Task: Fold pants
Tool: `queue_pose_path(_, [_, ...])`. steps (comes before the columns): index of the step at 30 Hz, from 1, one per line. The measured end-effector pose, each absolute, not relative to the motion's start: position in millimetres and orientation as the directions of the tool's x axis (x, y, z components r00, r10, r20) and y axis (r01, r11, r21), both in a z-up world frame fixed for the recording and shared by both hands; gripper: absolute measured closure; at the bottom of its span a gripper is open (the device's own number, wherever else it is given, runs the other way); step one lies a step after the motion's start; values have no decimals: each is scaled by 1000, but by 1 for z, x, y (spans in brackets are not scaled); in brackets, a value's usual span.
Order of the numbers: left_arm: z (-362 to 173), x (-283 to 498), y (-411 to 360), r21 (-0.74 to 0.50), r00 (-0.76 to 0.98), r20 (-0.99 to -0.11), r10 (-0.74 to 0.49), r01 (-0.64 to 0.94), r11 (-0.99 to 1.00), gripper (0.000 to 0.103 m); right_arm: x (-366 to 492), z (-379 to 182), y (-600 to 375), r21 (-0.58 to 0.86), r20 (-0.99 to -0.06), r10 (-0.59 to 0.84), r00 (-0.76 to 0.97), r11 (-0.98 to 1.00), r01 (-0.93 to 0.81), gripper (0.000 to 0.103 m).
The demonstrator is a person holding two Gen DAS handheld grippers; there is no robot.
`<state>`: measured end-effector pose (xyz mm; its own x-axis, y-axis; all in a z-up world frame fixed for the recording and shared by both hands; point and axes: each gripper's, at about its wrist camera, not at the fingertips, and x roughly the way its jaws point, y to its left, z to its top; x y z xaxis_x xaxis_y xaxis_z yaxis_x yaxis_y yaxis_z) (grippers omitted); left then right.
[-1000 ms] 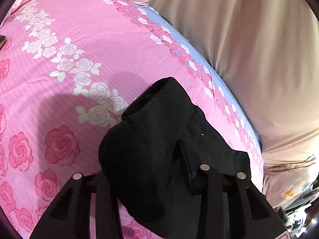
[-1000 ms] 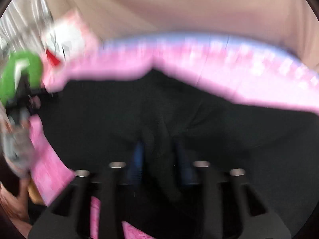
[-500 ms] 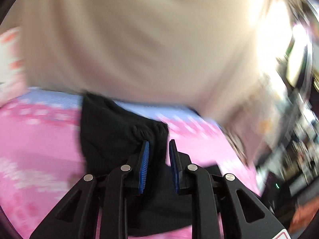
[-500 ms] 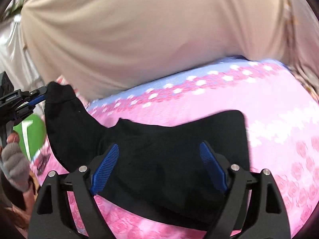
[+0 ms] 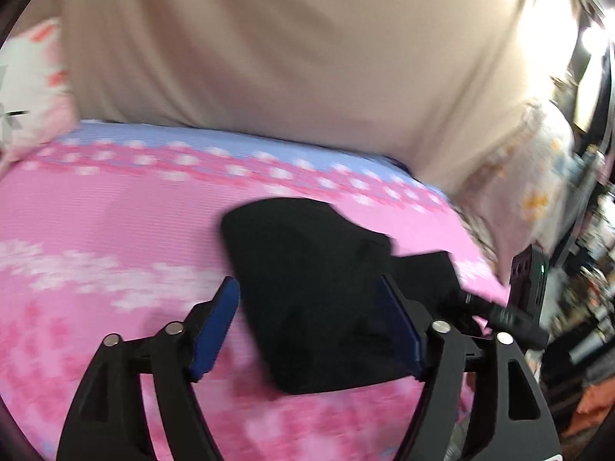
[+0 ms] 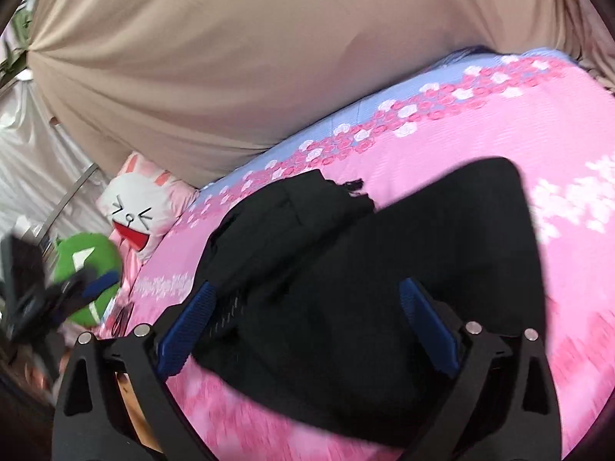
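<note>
The black pants (image 6: pixel 346 280) lie folded into a compact bundle on the pink rose-print bed (image 6: pixel 538 123), close to the bed's far edge where a pale blue border strip meets a beige curtain (image 6: pixel 230 57).

The right gripper (image 6: pixel 307 322) hangs over the bundle with its blue-padded fingers (image 6: pixel 426 322) spread wide — they have just been opening, and the cloth below lies free, gripped by neither pad.

The left gripper (image 5: pixel 311 330) is likewise spread, its fingers (image 5: pixel 215 326) having just been opening; the pants (image 5: pixel 326 292) sit beneath and between them, unpinched.

In the right wrist view a white rabbit cushion (image 6: pixel 138 207) and a green plush toy (image 6: pixel 86 269) rest at the bed's left end — the other gripper shows there as a dark blur.
</note>
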<state>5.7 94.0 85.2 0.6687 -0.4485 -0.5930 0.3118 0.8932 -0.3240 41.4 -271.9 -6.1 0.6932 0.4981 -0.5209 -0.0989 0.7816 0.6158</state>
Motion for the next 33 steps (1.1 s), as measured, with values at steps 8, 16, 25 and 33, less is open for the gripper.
queue_pose_path(8, [64,-3,154,-345,702,-604,-376,195,918,30,122,-42,-234,691,-581,511,634,721,51,22])
queue_pose_path(16, [57,5,137,-381,663,-607,-439,241,892,30,48,94,-208,611,-331,511,793,757,-233,92])
queue_pose_path(25, [38,31,76,-458,525,-629,-573,345,819,30,-71,-21,-310,458,-634,48,772,827,326,89])
queue_pose_path(33, [8,69,15,-547,361,-683,-635,323,772,30,-100,-9,-335,514,-558,73,827,812,275,38])
